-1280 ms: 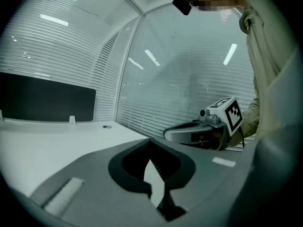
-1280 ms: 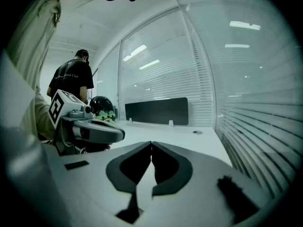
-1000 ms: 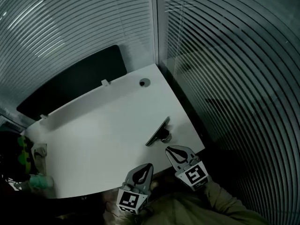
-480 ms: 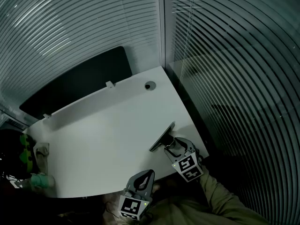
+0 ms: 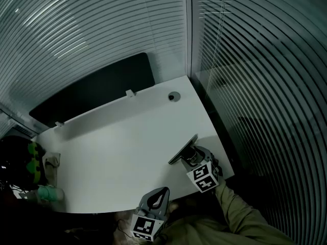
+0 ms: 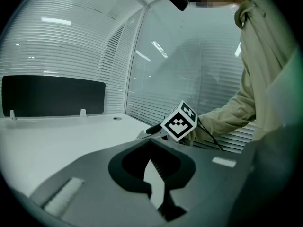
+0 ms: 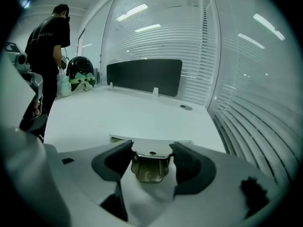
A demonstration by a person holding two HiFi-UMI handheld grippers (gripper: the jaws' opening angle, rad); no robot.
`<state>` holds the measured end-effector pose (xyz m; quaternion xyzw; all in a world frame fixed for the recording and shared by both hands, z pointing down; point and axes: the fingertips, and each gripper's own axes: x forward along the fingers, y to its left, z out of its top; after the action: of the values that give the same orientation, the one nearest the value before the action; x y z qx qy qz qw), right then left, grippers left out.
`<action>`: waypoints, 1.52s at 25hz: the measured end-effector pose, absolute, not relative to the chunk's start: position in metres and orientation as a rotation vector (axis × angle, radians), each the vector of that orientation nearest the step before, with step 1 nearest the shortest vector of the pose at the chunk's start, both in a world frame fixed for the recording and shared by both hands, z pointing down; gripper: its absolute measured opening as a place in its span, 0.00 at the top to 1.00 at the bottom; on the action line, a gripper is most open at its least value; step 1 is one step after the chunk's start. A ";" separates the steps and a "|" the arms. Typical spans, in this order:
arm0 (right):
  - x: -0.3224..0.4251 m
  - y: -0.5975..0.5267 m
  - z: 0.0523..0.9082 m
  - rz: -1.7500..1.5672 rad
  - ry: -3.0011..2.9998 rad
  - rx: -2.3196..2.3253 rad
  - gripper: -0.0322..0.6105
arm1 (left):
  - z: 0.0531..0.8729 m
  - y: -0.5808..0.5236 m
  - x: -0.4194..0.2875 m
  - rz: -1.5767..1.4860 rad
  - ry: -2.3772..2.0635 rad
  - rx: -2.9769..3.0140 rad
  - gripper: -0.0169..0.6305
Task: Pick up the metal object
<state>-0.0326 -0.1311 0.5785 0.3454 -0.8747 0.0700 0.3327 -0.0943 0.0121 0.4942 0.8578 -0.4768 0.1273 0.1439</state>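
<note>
Near: the right hand-held gripper [image 7: 151, 146] is low over the bench [image 7: 118, 117]. Its jaws are opening and stand either side of the metal object [image 7: 150, 167]; the pads flank it closely but are not clamped on it. The object lies on the bench in the jaw mouth, its brassy bracket end nearest and a flat plate across the top.

Head view: the metal object [image 5: 183, 149] shows instead as a long dark bar, slantwise near the right edge of the bench [image 5: 112, 152]. The right hand-held gripper [image 5: 192, 156] is at its near end. The left hand-held gripper [image 5: 161, 193] hangs off the near edge, apart from the object, clenched and empty.

Left gripper view alone: the other gripper's marker cube [image 6: 180, 122] and a beige sleeve [image 6: 227, 119] behind it.

Right gripper view alone: a person [image 7: 49, 37] stands at the bench's far left end, beside a green-and-black thing [image 7: 81, 77] and a pale jug [image 7: 64, 86]; I cannot tell the jug's contents.

Far: a round hole [image 5: 173, 96], then a black panel [image 5: 94, 93].
</note>
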 end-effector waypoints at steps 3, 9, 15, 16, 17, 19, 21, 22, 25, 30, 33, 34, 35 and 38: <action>-0.034 -0.137 0.579 0.182 -2.289 0.939 0.53 | 0.498 0.008 -0.095 0.371 -1.378 2.460 0.96; -0.036 -0.139 0.583 0.165 -2.299 0.917 0.53 | 0.524 -0.014 -0.098 0.406 -1.389 2.363 0.96; -0.038 -0.130 0.580 0.154 -2.307 0.858 0.52 | 0.543 -0.046 -0.094 0.537 -1.388 2.302 0.96; -0.039 -0.127 0.579 0.154 -2.305 0.841 0.52 | 0.546 -0.050 -0.093 0.559 -1.387 2.292 0.96; -0.039 -0.124 0.578 0.151 -2.303 0.822 0.52 | 0.548 -0.054 -0.094 0.583 -1.387 2.283 0.96; -0.040 -0.117 0.576 0.133 -2.296 0.782 0.52 | 0.554 -0.060 -0.096 0.639 -1.393 2.263 0.96; -0.040 -0.109 0.575 0.130 -2.290 0.749 0.52 | 0.559 -0.065 -0.098 0.695 -1.399 2.241 0.96; -0.039 -0.103 0.575 0.132 -2.286 0.730 0.52 | 0.562 -0.066 -0.099 0.719 -1.396 2.230 0.96; -0.038 -0.084 0.577 0.129 -2.282 0.676 0.52 | 0.572 -0.063 -0.094 0.774 -1.347 2.216 0.96; -0.035 -0.061 0.577 0.125 -2.289 0.652 0.52 | 0.583 -0.048 -0.079 0.843 -1.223 2.242 0.89; -0.032 -0.053 0.575 0.111 -2.292 0.652 0.52 | 0.589 -0.040 -0.077 0.864 -1.206 2.243 0.87; -0.031 -0.052 0.575 0.105 -2.294 0.655 0.52 | 0.589 -0.039 -0.077 0.863 -1.209 2.244 0.87; -0.030 -0.052 0.574 0.099 -2.296 0.661 0.52 | 0.588 -0.038 -0.078 0.861 -1.212 2.245 0.87; -0.025 -0.054 0.570 0.082 -2.299 0.683 0.52 | 0.582 -0.037 -0.080 0.849 -1.228 2.248 0.87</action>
<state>-0.0254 -0.0540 0.5698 0.2653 -0.8929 0.0318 0.3623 -0.0798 -0.0367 0.5824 0.8126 -0.4441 0.3071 0.2196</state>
